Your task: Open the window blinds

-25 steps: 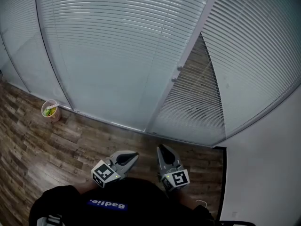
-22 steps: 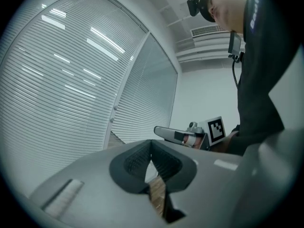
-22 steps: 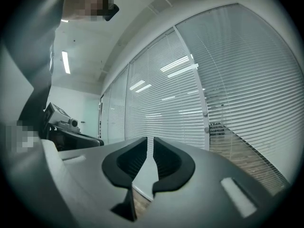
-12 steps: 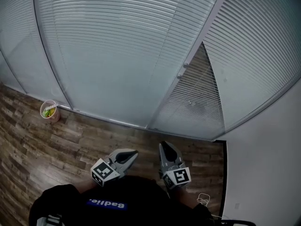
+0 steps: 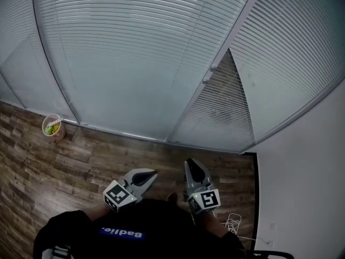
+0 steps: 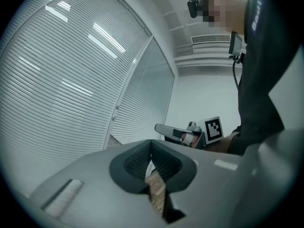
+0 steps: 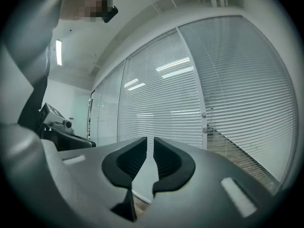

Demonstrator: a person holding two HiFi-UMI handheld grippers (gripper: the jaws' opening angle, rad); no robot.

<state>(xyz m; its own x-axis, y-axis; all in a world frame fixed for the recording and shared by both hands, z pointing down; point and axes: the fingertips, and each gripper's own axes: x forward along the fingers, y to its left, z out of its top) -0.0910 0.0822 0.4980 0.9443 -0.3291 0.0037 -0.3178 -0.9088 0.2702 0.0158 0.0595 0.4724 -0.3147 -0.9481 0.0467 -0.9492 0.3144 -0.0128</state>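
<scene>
Head view: the window blinds are shown covering the glazed wall ahead, with all slats lying shut across several panels. The panels are divided by a pale frame post, and two small round knobs are mounted on it, one just above the other. To the right of the post, one blind is seen hanging with a slanted edge.

The left gripper and the right gripper are held low over the wooden floor, close to the person's body and well apart from the blinds. In the left gripper view, the jaws are seen closed tip to tip with nothing between them. In the right gripper view, the jaws are parted by a narrow gap, which is empty. A cup stands on the floor near the foot of the glazing.

Handling: the slats are judged to be thin, light and easily bent, so they should not be pinched or pushed directly. Whether they sit behind glass cannot be determined. The knobs are judged to be the intended control. They are small, hard and probably smooth, so slippage is to be expected. One knob should be taken squarely across its sides with jaws opened only slightly wider than it.
</scene>
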